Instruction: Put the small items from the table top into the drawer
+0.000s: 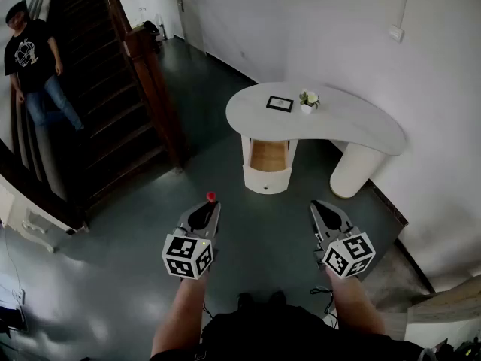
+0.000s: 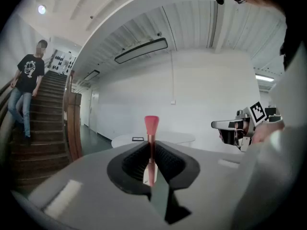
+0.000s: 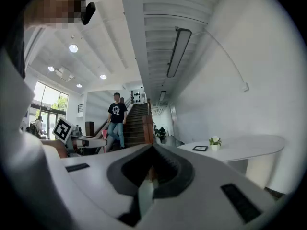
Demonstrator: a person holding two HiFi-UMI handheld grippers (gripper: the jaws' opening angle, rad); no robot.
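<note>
A slim pink-tipped brush (image 2: 151, 124) stands upright, clenched in the left claw (image 2: 151, 150), held in the air well away from the desk (image 1: 353, 126). The right claw (image 3: 152, 169) is closed too, with nothing visible between its jaws. On the white desk a small black frame (image 1: 279, 104) lies just beside a little potted plant (image 1: 308, 101). Below them the drawer (image 1: 268, 156) is pulled open. A person (image 1: 30, 55) is on the staircase (image 1: 113, 119).

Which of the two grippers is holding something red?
The left gripper: its jaws are shut on a thin brush with a red tip. The right gripper shows nothing red.
</note>
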